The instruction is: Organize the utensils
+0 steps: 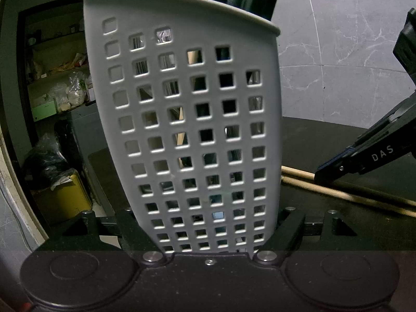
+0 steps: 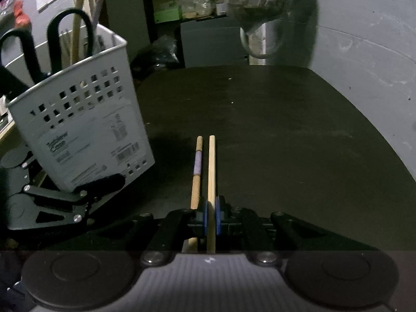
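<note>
Pick-up step: right gripper (image 2: 212,217) clamps the plain chopstick (image 2: 212,171) on the worktop (image 2: 286,130); left gripper (image 1: 208,244) grips the utensil caddy (image 1: 182,104); next, lift and insert.

A dark, matte table (image 2: 260,119) is filling the middle of the right wrist view, its far edge rounding off against a grey marble-veined wall (image 1: 338,52) that is running behind it. Dim light is leaving much of the room in shadow. At the left of the left wrist view, dark open shelves (image 1: 52,59) are holding crumpled plastic bags and a pale green box (image 1: 44,110). Below them a black bag (image 1: 44,161) is slumping over a yellow container (image 1: 65,197). A clear plastic bag (image 2: 262,2) is hanging by the wall beyond the table.
</note>
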